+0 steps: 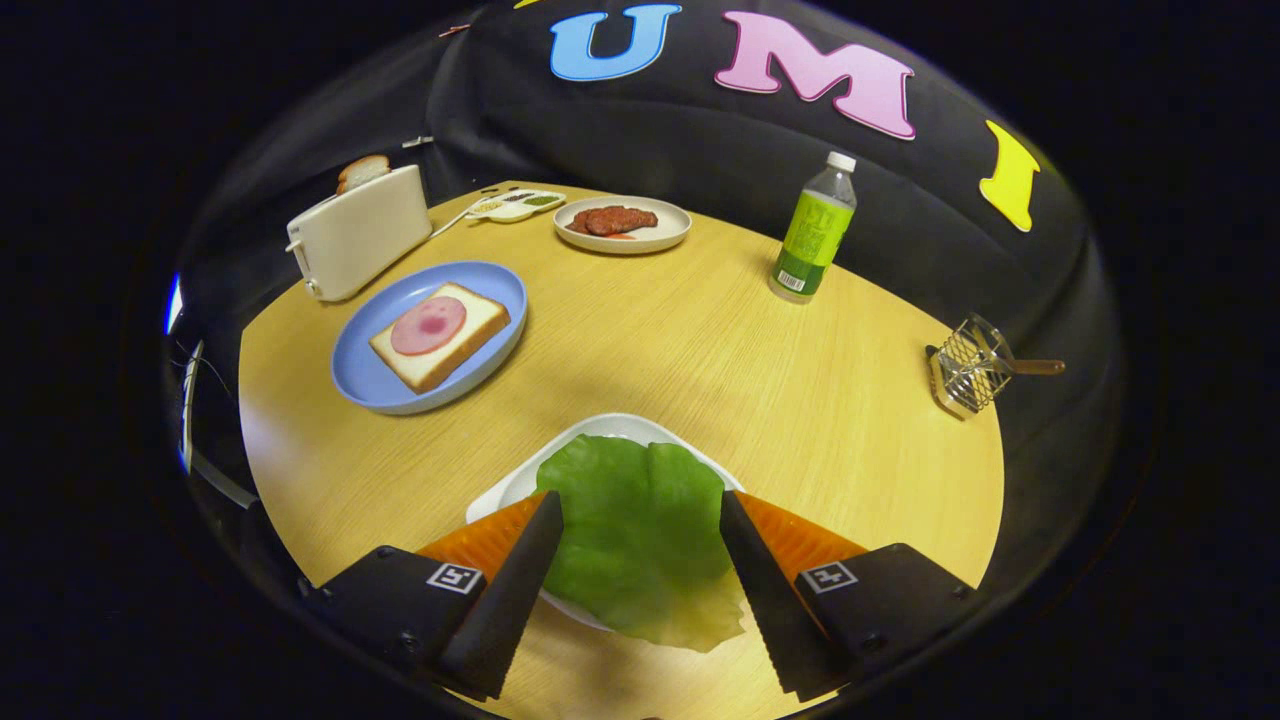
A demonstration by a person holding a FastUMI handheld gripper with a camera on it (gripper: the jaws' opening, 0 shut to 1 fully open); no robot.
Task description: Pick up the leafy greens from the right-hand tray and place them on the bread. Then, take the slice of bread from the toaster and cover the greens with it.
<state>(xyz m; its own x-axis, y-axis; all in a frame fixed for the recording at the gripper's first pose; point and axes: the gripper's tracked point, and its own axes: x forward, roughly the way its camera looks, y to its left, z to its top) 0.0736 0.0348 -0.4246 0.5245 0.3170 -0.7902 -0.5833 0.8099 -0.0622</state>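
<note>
Your claw (637, 508): fingers spread, one on each side of the leafy greens (635, 530), whether touching them you cannot tell. Greens lie on the white tray (600, 428), near edge of the worktop (700, 340). Far left: blue plate (400, 390) carrying bread (440, 345) topped with ham. Beyond it: toaster (360, 240), slice of bread (362, 171) standing in it. Far right: bottle (815, 235).

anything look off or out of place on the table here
One thing: the green lettuce leaf overhangs the near rim of its white tray, its pale edge lying on the wooden table. The open gripper has a finger on either side of the leaf. Nothing looks spilled or damaged.
</note>
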